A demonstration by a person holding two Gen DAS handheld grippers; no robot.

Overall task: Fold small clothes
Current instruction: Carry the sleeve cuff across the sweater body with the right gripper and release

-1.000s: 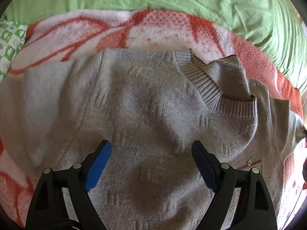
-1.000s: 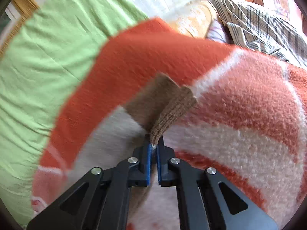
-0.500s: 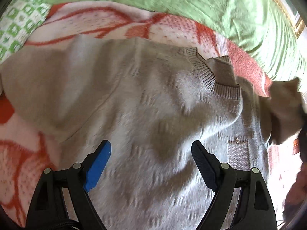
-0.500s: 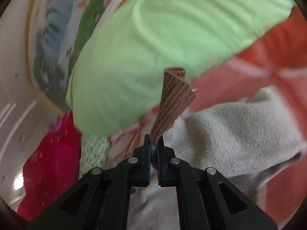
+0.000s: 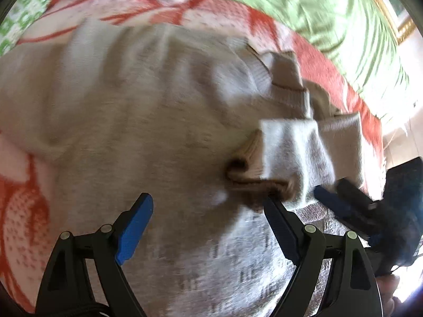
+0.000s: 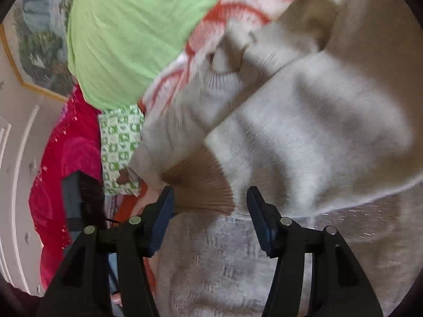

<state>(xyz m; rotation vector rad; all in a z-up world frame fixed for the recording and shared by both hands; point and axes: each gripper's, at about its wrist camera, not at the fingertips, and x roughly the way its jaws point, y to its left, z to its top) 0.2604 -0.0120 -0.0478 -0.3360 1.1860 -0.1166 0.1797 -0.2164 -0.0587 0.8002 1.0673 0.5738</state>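
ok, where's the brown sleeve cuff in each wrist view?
Left wrist: cuff right of centre, lying on the sweater, just above the right-hand finger.
Right wrist: cuff low centre, between the opening right gripper fingers.
Shared landmark: green sheet along the top.

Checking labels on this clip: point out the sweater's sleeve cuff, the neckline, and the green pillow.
sleeve cuff (image 6: 201,185), right wrist view, ribbed brown end.
neckline (image 5: 288,92), left wrist view, ribbed collar band.
green pillow (image 6: 127,34), right wrist view, middle of its cover.
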